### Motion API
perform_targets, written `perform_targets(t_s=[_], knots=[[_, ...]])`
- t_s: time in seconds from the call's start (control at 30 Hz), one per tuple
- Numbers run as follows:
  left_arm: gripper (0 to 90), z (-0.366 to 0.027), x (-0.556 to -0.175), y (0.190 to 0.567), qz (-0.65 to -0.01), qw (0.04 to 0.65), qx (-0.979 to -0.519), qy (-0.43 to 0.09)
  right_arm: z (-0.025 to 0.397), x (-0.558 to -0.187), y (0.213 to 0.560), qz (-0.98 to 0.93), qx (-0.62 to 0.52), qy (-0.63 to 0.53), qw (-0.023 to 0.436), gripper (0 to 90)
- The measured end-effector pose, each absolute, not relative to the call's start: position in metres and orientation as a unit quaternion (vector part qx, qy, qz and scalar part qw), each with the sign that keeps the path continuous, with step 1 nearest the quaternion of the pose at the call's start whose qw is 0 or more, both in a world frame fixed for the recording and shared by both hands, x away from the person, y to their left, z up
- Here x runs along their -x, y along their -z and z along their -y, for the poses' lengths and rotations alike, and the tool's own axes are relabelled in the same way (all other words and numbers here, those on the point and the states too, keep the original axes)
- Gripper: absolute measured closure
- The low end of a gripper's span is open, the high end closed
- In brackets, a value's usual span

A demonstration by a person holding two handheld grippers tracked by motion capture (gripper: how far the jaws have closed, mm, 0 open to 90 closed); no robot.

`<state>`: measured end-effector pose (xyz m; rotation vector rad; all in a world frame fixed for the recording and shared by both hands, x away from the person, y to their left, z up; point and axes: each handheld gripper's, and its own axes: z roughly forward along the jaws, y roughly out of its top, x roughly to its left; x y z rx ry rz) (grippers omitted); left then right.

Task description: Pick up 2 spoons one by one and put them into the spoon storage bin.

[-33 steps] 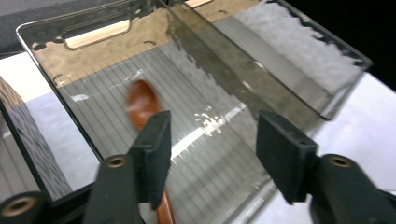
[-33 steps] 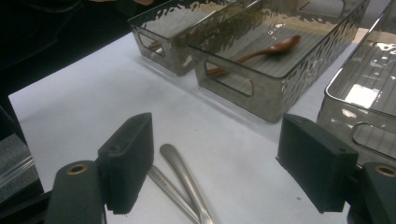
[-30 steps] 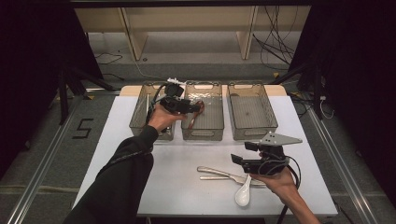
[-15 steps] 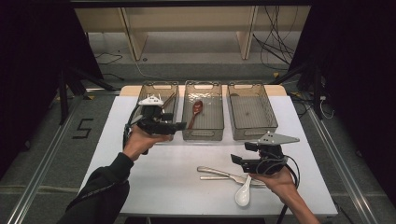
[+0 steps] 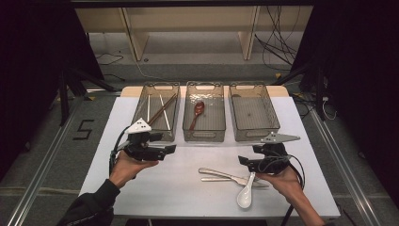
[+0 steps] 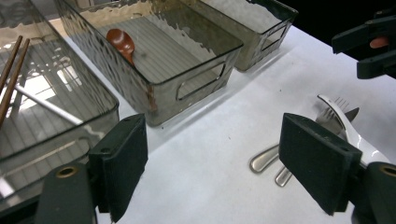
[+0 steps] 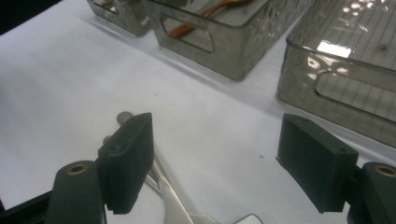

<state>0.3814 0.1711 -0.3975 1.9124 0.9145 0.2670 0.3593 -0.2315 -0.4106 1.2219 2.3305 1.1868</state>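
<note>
The white ceramic spoon [image 5: 246, 193] lies at six o'clock of your right gripper [image 5: 242, 161], seemingly just apart, both your grippers' jaws spread empty, left gripper [image 5: 170, 149] included.

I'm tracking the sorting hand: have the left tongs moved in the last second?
Yes. The left tongs have drawn back from over the middle bin toward the person, now open over bare table in front of the left bin.
</note>
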Motion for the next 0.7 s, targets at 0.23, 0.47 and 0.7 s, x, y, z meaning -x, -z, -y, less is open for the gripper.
perform_targets(t_s=[0.23,0.47,0.7], knots=[[22.0,-0.172,-0.368,0.404,-0.375,0.476,-0.787,-0.116,0.235,-0.364,0.416,-0.804,-0.440,-0.380,0.124,27.8],[21.0,-0.176,-0.359,0.407,-0.368,0.469,-0.793,-0.125,0.238,-0.367,0.423,-0.808,-0.459,-0.353,0.113,28.1],[20.7,-0.184,-0.355,0.411,-0.376,0.475,-0.786,-0.126,0.238,-0.368,0.427,-0.811,-0.466,-0.338,0.104,28.1]])
